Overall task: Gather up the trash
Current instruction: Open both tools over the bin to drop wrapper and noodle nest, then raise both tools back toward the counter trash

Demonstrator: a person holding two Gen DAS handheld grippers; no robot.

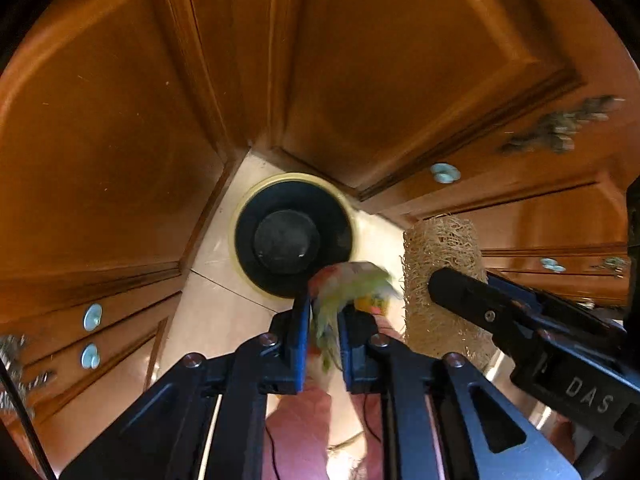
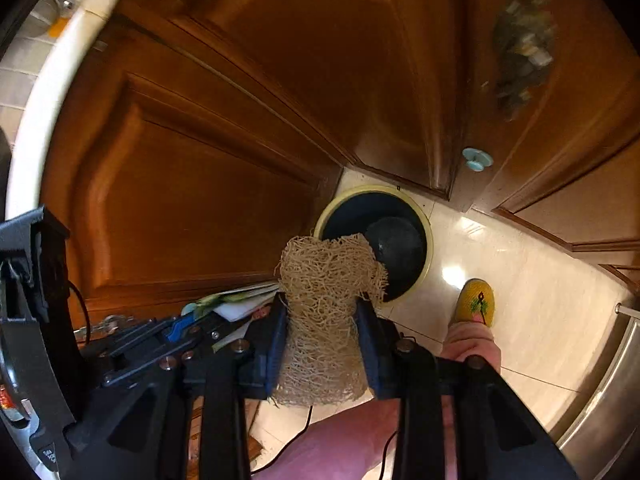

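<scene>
The left claw (image 1: 324,334) has its two blue pads on either side of a crumpled, greenish-yellow wrapper (image 1: 348,288), which is motion-blurred; the gap between the jaws is narrow and the wrapper fills it, so I read it as pinched, though loosely, and a slack hold is possible. The right claw (image 2: 322,336) is clenched across the waist of a tan loofah-like fibre sponge (image 2: 324,300), its pads pressing into the sides so that the mesh narrows between them and flares above and below. Both claws point steeply down toward the floor, over a round bin (image 2: 428,240) with a pale yellow rim and a dark liner; in the right wrist view the top of the sponge overlaps the bin's near edge. The bin stands on pale floor tiles (image 2: 532,280) in the corner where the wooden cabinet doors (image 1: 112,128) meet. A yellow slipper (image 2: 476,302) and a pink trouser leg show beside the bin. Both pieces look very light. The wrapper is thin, limp and probably slick, so a pinch on a bunched fold suits it better than on a single edge. The sponge is springy and coarse, grips well, and is best held across its middle as now; it should drop freely once let go, though stray fibres might snag a pad.
</scene>
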